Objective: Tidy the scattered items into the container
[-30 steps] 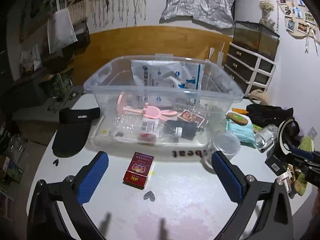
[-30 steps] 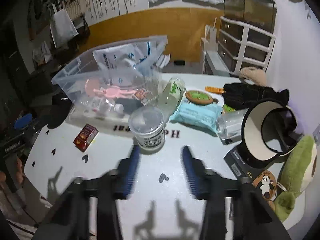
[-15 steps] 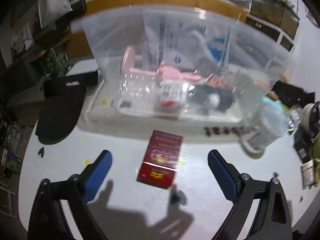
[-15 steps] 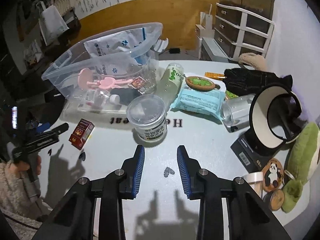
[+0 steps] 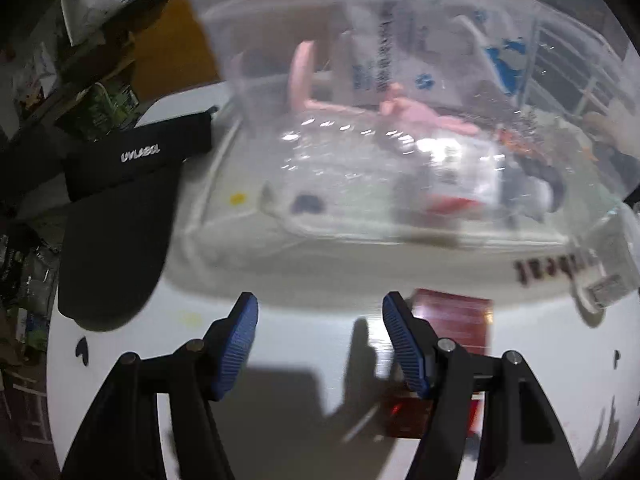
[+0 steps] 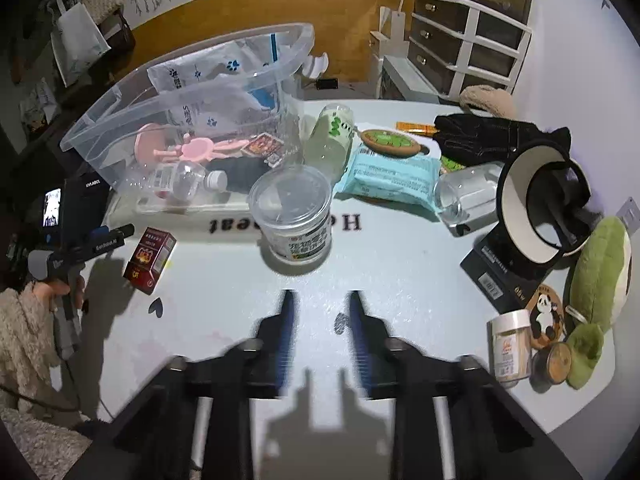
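From my left wrist view, the left gripper (image 5: 320,338) hangs over the white table (image 5: 288,420) with its blue pads spread but closing, and only bare table lies between them. The red box (image 5: 454,322) lies just outside the right-hand pad, partly hidden behind that finger, on the near side of the clear container (image 5: 400,152). The container fills the upper frame, blurred; a pink toy (image 5: 400,110) and a printed white bag (image 5: 400,48) show through its wall. A black visor (image 5: 116,216) lies to the container's left, touching the table. From my right wrist view, the right gripper (image 6: 322,328) has its pads narrowly apart and closing, pinching nothing, above bare table near a small heart mark. The lidded plastic tub (image 6: 294,216) stands ahead of it, just in front of the container (image 6: 120,96). The red box (image 6: 150,254) lies near the container's front left corner, with the left gripper (image 6: 114,236) beside it, held by a hand (image 6: 60,294) in a fleecy sleeve. To the container's right lie a green bottle (image 6: 330,140) and a teal wipes pack (image 6: 390,174).
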Available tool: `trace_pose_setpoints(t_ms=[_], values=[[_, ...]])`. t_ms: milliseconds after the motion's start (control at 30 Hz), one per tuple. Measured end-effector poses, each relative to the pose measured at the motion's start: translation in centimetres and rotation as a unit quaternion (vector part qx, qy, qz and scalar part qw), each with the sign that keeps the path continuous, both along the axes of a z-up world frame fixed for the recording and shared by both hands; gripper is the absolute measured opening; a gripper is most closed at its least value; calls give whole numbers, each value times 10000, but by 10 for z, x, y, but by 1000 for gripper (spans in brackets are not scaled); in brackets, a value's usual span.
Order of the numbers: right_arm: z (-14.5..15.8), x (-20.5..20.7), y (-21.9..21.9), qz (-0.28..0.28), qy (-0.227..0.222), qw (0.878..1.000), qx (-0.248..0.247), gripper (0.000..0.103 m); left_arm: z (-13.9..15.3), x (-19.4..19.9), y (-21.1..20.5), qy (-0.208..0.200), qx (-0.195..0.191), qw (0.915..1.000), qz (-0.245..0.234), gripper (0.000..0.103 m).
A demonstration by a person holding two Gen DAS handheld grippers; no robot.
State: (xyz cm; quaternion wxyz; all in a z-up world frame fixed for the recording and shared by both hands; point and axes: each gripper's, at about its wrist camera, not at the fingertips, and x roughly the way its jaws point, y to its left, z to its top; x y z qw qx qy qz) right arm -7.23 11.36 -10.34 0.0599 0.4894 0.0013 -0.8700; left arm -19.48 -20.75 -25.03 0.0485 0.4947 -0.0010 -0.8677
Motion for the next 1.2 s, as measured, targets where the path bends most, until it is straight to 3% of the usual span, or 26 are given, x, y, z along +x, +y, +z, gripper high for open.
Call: trace_pose_setpoints(t_ms=[200, 433, 567, 767, 967, 1200], values=[[-3, 5, -13, -26, -50, 10000, -18, 20, -23, -4, -3, -328, 5, 9984, -456, 65], [-15, 10, -16, -211, -209, 9994, -168, 20, -27, 7, 38, -222, 35, 9864, -1626, 64], [-24, 15, -15, -218, -158, 9996, -114, 20, -26, 12, 73, -151, 22, 9735, -2283, 64], [-56, 4, -11, -284, -425, 9986, -133, 20, -24, 15, 124, -46, -57, 9487, -3160, 64], [-104, -33, -20, -166, -882, 9947, -507, 20, -21, 23, 157, -13, -100, 9268, -3755, 64], [-127, -31, -27, -142, -1084, 9923, -579, 20, -18, 40, 194, -24, -45, 9009, -4341, 61]])
